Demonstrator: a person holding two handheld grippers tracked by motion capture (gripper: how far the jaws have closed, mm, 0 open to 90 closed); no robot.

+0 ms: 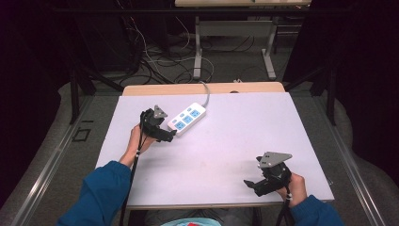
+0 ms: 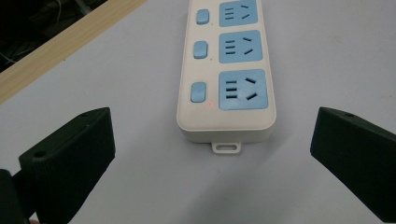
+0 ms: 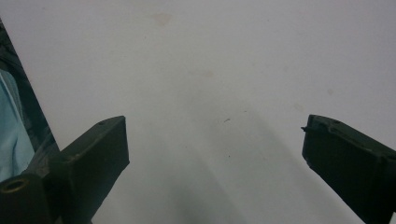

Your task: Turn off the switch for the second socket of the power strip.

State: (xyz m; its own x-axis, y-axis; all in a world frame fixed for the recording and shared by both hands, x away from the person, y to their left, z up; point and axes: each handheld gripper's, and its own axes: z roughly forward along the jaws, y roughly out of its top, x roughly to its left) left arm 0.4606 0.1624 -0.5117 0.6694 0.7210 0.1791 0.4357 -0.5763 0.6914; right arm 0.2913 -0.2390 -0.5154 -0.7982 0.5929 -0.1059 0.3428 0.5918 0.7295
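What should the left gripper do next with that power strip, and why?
Probably ease forward a little. The left gripper is open, and the power strip lies just ahead, centred between its jaws but not yet between them. The right gripper rests far off.

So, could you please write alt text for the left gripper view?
A white power strip with three blue sockets lies on a pale table, its near end between the open black jaws of the left gripper, untouched.
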